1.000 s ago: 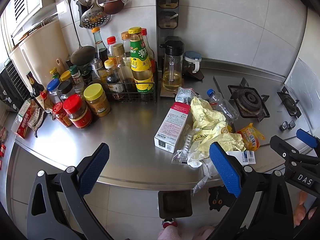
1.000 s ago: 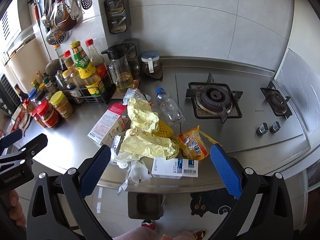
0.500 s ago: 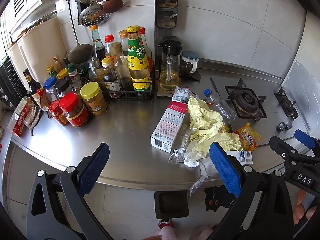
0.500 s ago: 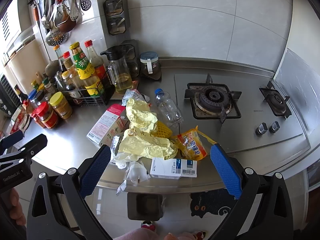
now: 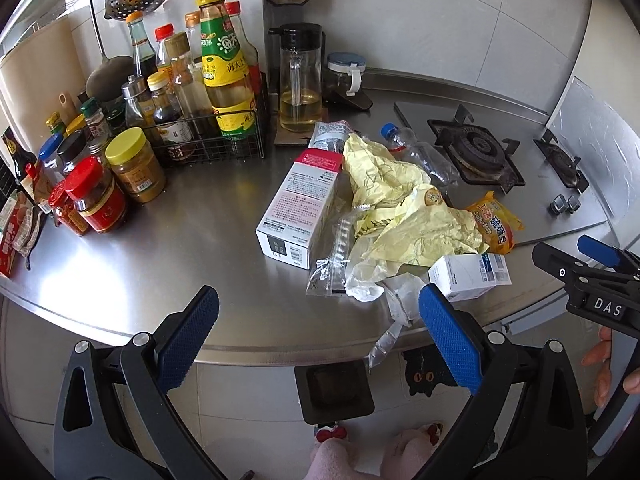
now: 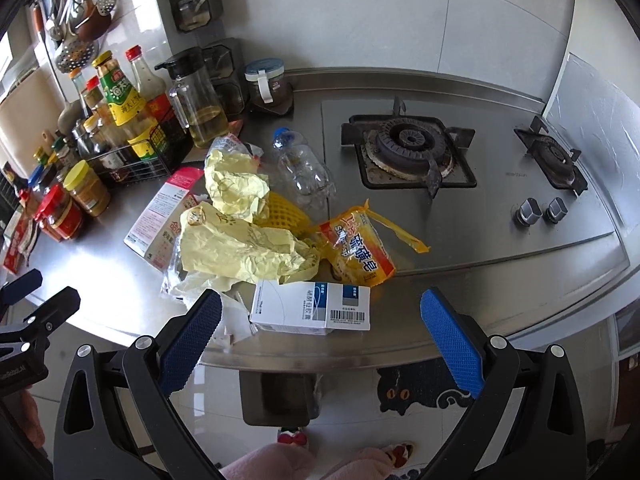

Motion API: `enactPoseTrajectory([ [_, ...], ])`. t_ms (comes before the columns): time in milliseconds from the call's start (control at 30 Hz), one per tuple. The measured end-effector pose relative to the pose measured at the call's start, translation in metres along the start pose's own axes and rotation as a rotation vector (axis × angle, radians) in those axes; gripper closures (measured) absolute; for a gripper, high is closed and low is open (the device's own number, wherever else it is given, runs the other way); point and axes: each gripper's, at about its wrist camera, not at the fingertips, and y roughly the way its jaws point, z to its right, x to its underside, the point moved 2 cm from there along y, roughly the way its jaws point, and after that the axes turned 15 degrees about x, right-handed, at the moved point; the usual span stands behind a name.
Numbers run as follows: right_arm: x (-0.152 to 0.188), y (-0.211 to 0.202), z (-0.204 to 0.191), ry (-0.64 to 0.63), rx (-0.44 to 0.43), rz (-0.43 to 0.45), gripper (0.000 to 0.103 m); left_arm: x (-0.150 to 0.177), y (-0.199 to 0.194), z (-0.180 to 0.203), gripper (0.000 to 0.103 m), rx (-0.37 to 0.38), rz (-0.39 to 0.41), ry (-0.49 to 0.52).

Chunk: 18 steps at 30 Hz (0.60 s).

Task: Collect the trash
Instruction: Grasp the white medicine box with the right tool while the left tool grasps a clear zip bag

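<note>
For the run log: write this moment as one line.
left hand-held gripper: open, empty | right hand-held gripper: open, empty, before white box | trash pile: on counter, untouched | bin: below

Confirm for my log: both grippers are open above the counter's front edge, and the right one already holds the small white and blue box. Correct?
Not quite. In the right wrist view the right gripper is open and empty; the small white and blue box lies on the counter ahead of its fingers, untouched. The left gripper is open too, as you said.
</note>
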Motion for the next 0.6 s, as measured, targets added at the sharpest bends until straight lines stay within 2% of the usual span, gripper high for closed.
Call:
enactPoseTrajectory([
  [67, 0.002, 0.014, 0.0, -0.003, -0.013, -0.032, 0.004, 0.008, 0.012, 0.004, 0.011, 0.018, -0.018, 0.003],
  [167, 0.003, 0.032, -0.004, -0.006, -0.044, -0.076, 0.011, 0.02, 0.028, 0.007, 0.02, 0.057, -0.039, -0.002],
  [300, 0.002, 0.052, -0.014, -0.029, -0.065, -0.124, 0.014, 0.034, 0.052, 0.016, 0.031, 0.081, -0.079, 0.028],
  [467, 0.002, 0.071, -0.029, -0.047, -0.09, -0.181, 0.016, 0.045, 0.074, 0.022, 0.032, 0.124, -0.104, 0.059],
  [600, 0.0, 0.08, -0.042, -0.076, -0.064, -0.204, 0.016, 0.048, 0.092, 0.027, 0.032, 0.158, -0.126, 0.088],
])
